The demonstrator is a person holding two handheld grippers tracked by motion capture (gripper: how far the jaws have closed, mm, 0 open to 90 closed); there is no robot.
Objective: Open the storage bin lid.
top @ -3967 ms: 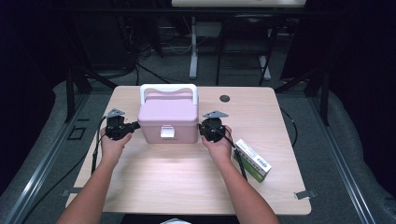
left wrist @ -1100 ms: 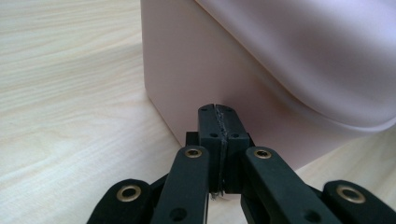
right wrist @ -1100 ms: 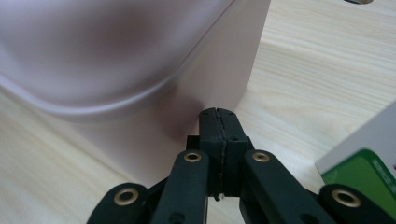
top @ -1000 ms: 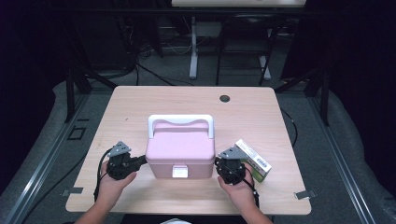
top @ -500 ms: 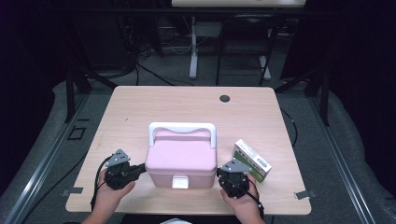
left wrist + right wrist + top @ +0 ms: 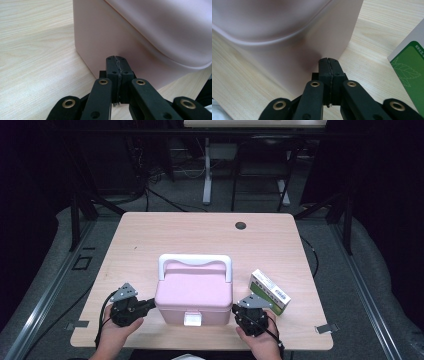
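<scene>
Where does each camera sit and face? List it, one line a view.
High view: above the person's side, facing forward and down on the table; both hands and grippers show.
Left gripper view: on the left gripper, facing the pink box.
Right gripper view: on the right gripper, facing the same box, shared by all views.

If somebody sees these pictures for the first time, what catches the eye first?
First the pink plastic box with a white handle, near the front edge of the light wooden table. Then the left gripper and right gripper, jaws shut, pressing on its two sides. A green and white carton lies at its right.
</scene>
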